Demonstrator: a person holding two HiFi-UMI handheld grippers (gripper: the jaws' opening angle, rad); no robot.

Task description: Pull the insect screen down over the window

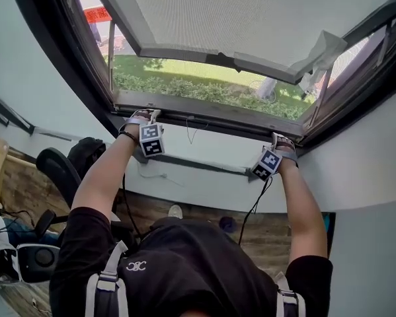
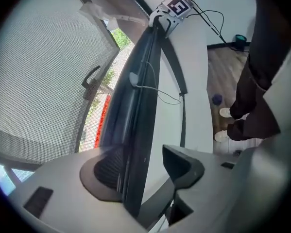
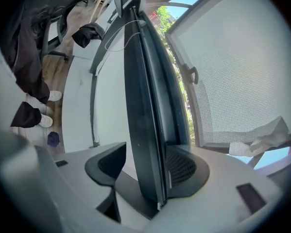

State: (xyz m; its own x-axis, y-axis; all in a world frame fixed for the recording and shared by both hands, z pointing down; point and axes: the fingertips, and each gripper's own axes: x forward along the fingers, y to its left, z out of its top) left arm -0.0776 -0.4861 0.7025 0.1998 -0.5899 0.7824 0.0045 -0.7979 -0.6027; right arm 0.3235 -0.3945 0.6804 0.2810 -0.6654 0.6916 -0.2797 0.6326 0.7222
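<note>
Three entries, taken from inside the room.

1. Insect screen (image 1: pixel 250 12): a grey-framed mesh panel at the top of the window (image 1: pixel 62 51), its upper part cut off by the picture edge. Its lower edge stands well clear of the dark rail (image 1: pixel 211 114) along the foot of the opening, and a hedge (image 1: pixel 204 88) shows through the gap. A white crumpled scrap (image 1: pixel 323 53) hangs at one lower corner; I cannot tell what it is.

2. Left gripper (image 2: pixel 144 166): jaws wide, astride the dark rail. The room-side pad is clear of the rail. The outer pad is half hidden behind it, so contact is uncertain.

3. Right gripper (image 3: pixel 145 165): likewise, jaws wide with the rail between them and the room-side pad apart from it.

Whether the rail belongs to the screen or the frame cannot be told. In the head view both sets of jaws are too small and too covered to read.
</note>
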